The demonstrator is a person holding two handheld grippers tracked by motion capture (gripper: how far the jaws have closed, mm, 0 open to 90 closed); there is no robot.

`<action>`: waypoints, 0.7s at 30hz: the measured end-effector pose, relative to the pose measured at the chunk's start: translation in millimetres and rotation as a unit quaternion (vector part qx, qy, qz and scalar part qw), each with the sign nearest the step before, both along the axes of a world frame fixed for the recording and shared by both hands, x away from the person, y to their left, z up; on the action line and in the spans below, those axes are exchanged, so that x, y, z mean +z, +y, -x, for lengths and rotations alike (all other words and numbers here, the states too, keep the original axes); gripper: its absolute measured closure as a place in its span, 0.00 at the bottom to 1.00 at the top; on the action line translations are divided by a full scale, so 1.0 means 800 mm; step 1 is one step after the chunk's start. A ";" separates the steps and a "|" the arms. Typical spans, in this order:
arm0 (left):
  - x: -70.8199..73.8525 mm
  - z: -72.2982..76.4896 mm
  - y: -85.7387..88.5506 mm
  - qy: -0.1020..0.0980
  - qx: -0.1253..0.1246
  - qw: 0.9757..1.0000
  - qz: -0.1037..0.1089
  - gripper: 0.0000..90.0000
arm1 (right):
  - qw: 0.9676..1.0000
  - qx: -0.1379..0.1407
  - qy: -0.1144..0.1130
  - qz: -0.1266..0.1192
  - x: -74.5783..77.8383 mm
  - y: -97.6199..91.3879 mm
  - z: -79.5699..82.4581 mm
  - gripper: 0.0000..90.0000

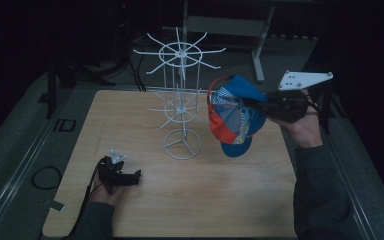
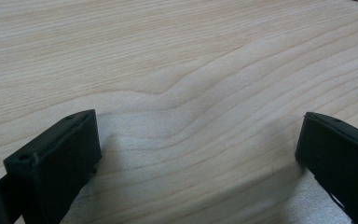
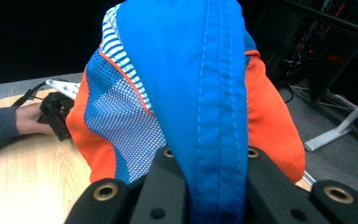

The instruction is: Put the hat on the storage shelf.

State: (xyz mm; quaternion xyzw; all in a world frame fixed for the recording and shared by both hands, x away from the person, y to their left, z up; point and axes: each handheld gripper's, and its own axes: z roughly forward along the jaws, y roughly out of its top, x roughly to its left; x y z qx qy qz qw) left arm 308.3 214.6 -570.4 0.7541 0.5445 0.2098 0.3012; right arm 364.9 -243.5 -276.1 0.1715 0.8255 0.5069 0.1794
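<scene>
High view: a light wooden table (image 1: 190, 200) in a pretty dark room, with a white wire rack (image 1: 181, 95) standing upright around the middle, a bit toward the far side. The person's forearms come in from the bottom.

Right gripper (image 1: 260, 105): held up in the air over the right part of the table, off to the right of the rack, pointing left toward it. It's clamped tight on a cap (image 1: 235, 115), so the cap is off the table and hanging from the jaws.

Cap: blue, orange and striped panels. It hangs between the right gripper and the rack, near the rack's lower ring of arms. Can't tell whether it touches the wire.

Right gripper view: the cap's blue fabric (image 3: 205, 93) runs straight down into the gap between the two black jaws, pinched there. Blue mesh and orange panels bulge out on either side. Farther back on the left you can see the person's other hand (image 3: 28, 119) with its gripper on the table.

Left gripper (image 1: 130, 177): sits low on the near-left part of the table, well apart from the rack and cap, pointing right.

Left gripper view: jaws spread wide, nothing between them, just bare wood grain (image 2: 191, 70) right up close.

Floor: grey carpet around the table, with a loop of cable (image 1: 45, 177) lying to the left.
</scene>
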 end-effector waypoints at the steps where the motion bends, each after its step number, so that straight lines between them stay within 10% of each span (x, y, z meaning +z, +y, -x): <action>1: 0.000 0.000 0.000 0.000 0.000 1.000 0.000 0.00 | 1.000 0.001 0.000 0.000 0.001 0.000 0.000 0.97; 21: 0.000 0.000 0.000 0.000 0.000 1.000 0.000 0.00 | 1.000 0.001 -0.010 -0.014 0.010 -0.008 0.007 0.97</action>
